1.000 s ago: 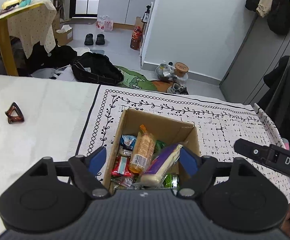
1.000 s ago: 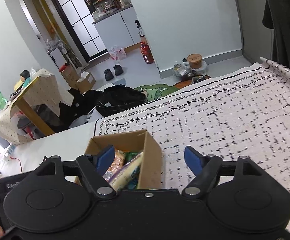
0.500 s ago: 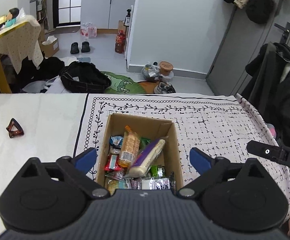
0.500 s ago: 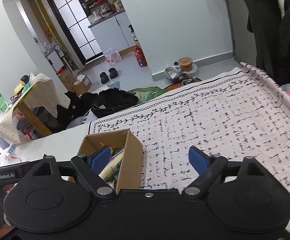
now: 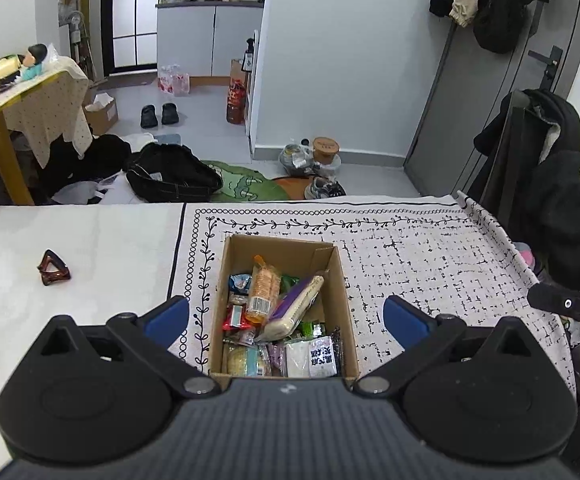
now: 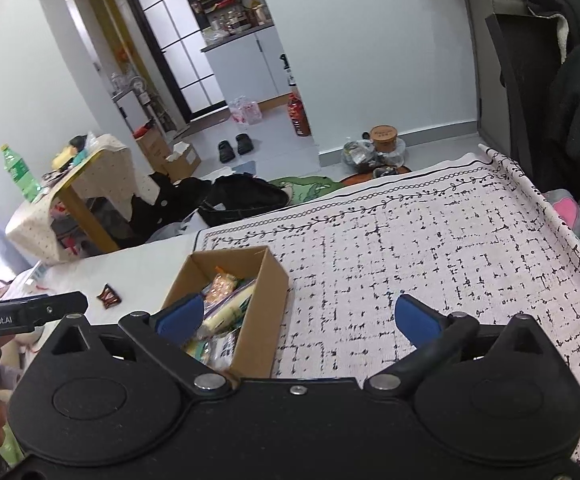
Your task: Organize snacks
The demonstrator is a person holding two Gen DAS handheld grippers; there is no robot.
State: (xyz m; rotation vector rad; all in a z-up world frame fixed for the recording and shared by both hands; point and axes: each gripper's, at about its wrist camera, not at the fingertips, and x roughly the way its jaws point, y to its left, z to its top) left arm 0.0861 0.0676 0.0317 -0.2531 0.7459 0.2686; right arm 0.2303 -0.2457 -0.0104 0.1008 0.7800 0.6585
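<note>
An open cardboard box stands on the patterned cloth, filled with several snack packets. An orange packet and a long purple-and-cream packet lie on top. My left gripper hangs above the box's near end, open, with nothing touching its blue pads. In the right wrist view the box sits low and left. My right gripper hovers over the box's right wall and the cloth; its jaws are opening and hold nothing. The left gripper's body shows at the left edge.
A brown hair clip lies on the white tabletop left of the cloth. A chair draped with dark coats stands at the table's right end. Beyond the far edge the floor holds bags, shoes and a covered side table.
Both grippers' jaws have spread wider. Both have lifted and drawn back from the box, which now looks smaller, with more of its contents in sight.
</note>
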